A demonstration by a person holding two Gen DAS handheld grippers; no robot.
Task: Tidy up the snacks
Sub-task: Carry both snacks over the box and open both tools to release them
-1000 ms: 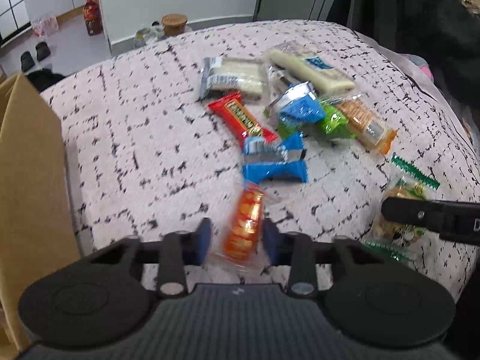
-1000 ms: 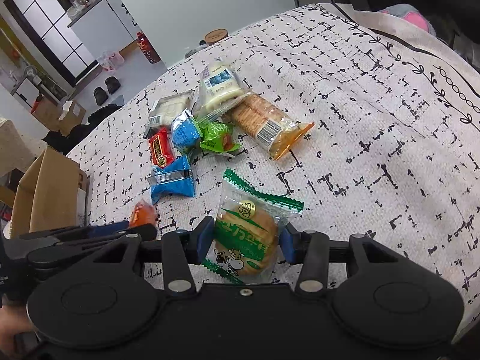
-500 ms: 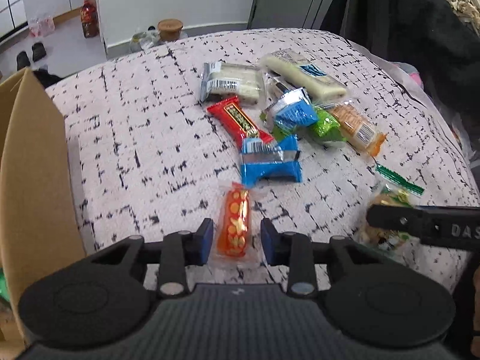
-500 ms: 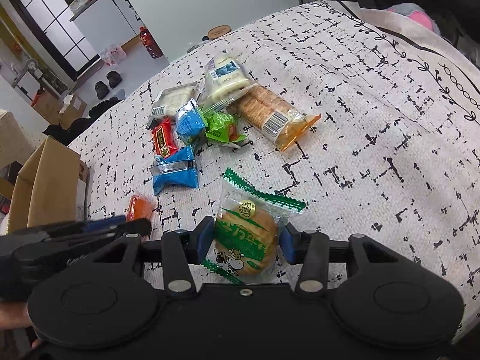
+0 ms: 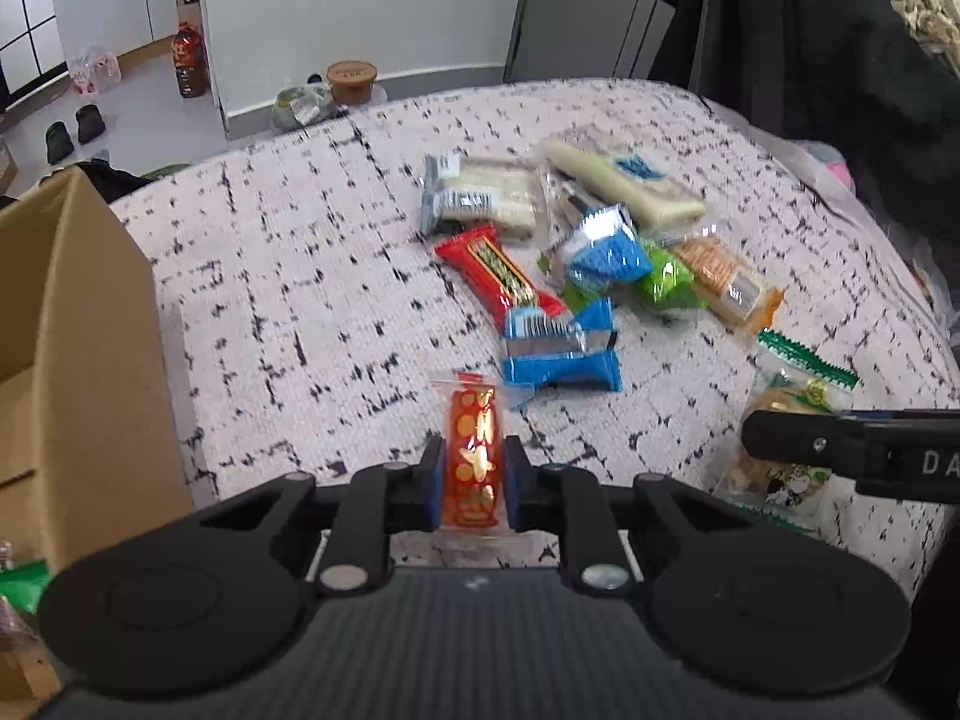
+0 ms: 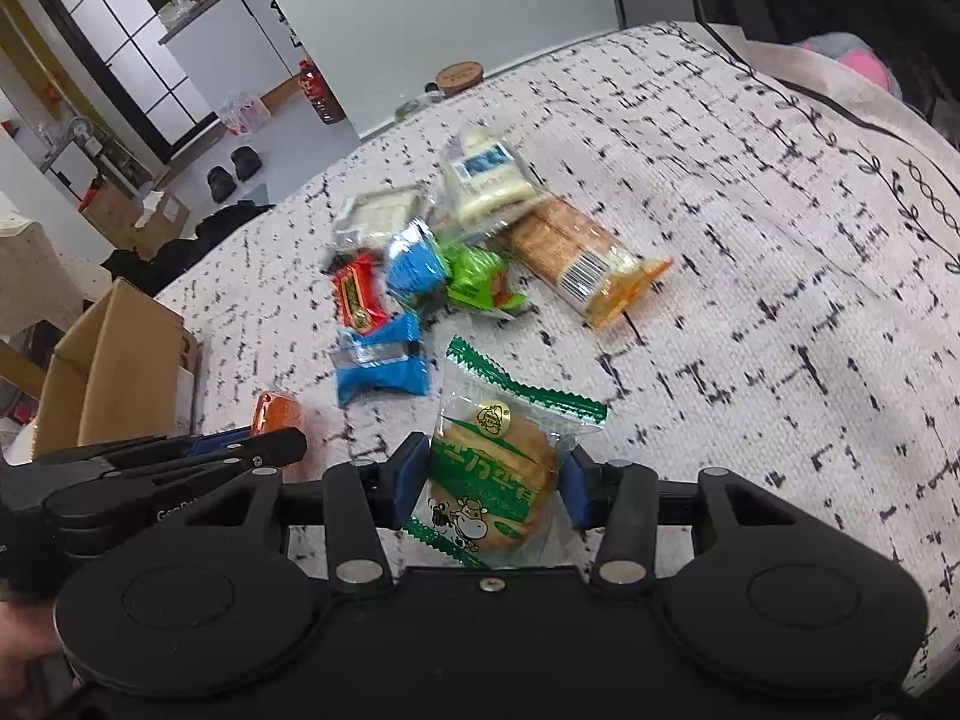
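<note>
My left gripper (image 5: 474, 480) is shut on a small orange-red snack packet (image 5: 474, 456), held just above the patterned cloth. My right gripper (image 6: 487, 474) is shut on a green-edged clear packet with a round biscuit (image 6: 498, 456). In the left wrist view this biscuit packet (image 5: 792, 396) and the right gripper's finger (image 5: 840, 444) show at the right. In the right wrist view the left gripper (image 6: 270, 450) and the orange packet (image 6: 273, 411) show at the left. A pile of snacks lies ahead: a blue packet (image 5: 558, 354), a red bar (image 5: 498, 276) and a cracker packet (image 6: 576, 258).
An open cardboard box (image 5: 66, 348) stands at the left edge of the cloth-covered surface (image 5: 288, 300); it also shows in the right wrist view (image 6: 114, 366). Dark clothing (image 5: 840, 60) hangs at the back right. A jar and bottles stand on the floor beyond.
My left gripper's jaws have closed on the orange packet and lifted it slightly. The right gripper stays shut on the biscuit packet and has risen a little.
</note>
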